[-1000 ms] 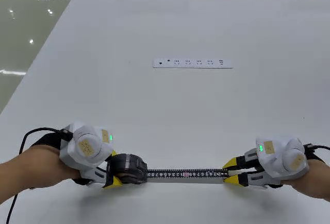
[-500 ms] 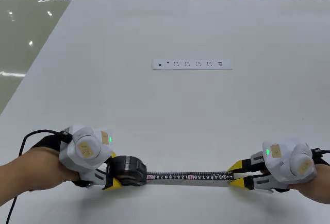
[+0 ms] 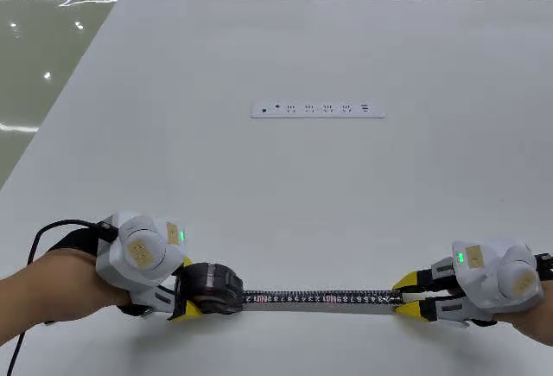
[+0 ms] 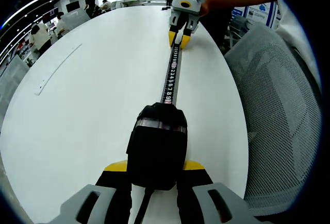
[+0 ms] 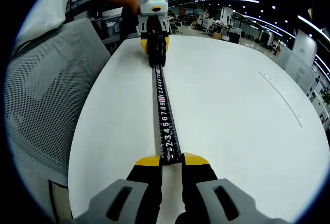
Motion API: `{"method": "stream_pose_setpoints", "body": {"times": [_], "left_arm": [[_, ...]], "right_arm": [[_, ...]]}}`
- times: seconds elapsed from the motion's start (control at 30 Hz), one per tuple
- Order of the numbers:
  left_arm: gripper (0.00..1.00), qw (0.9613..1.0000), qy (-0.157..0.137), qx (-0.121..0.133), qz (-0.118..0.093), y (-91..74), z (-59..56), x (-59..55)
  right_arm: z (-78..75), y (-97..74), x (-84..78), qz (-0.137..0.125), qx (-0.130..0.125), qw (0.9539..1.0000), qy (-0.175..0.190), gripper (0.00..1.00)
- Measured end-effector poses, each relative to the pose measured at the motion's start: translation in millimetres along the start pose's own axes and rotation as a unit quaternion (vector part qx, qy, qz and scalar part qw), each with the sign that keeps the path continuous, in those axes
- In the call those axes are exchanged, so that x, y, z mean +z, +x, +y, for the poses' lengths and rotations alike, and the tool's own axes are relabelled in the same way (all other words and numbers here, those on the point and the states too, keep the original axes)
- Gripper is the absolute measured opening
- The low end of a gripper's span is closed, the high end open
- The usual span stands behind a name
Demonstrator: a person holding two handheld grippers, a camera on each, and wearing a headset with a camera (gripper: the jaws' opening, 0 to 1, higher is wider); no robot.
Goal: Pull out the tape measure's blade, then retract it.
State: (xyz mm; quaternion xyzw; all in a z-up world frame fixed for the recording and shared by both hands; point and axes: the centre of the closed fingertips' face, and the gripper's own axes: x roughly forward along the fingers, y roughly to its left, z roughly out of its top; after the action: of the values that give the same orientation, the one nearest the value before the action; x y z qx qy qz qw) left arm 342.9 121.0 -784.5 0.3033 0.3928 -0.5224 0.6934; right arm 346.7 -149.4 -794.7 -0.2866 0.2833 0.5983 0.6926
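The black tape measure case (image 3: 212, 287) lies near the table's front edge, and my left gripper (image 3: 184, 292) is shut on it. In the left gripper view the case (image 4: 157, 144) sits between the yellow-tipped jaws. The dark blade (image 3: 320, 297) runs from the case to the right, flat over the white table (image 3: 285, 186). My right gripper (image 3: 406, 297) is shut on the blade's end. In the right gripper view the blade (image 5: 164, 118) stretches away from my right gripper (image 5: 170, 160) to the case (image 5: 155, 46) at the far end.
A white power strip (image 3: 317, 110) lies across the middle of the table, well beyond the tape. A grey mesh chair (image 4: 278, 116) stands by the near table edge. A black cable (image 3: 39, 242) trails from the left hand.
The right gripper has drawn further right with the blade's end, so more blade is out. The left gripper and case stay nearly in place.
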Motion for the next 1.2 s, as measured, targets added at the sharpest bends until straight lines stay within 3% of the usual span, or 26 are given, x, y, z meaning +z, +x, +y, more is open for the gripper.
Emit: {"method": "stream_pose_setpoints", "body": {"times": [0.53, 0.83, 1.2], "left_arm": [[0.3, 1.0, 0.002, 0.002, 0.002, 0.2, -0.5, -0.1], [0.31, 0.9999, -0.001, 0.001, 0.013, 0.3, -0.9, -0.5], [0.32, 0.9998, -0.013, 0.012, -0.005, -0.4, -0.5, 0.9]], "right_arm": [[-3.0, -6.7, -7.8, 0.001, -0.011, 0.9997, 0.022, 0.09], [-5.9, -5.7, -8.4, 0.016, -0.009, 0.9996, 0.024, 0.1], [-5.4, -5.3, -8.3, 0.028, -0.015, 0.9987, 0.04, 0.11]]}}
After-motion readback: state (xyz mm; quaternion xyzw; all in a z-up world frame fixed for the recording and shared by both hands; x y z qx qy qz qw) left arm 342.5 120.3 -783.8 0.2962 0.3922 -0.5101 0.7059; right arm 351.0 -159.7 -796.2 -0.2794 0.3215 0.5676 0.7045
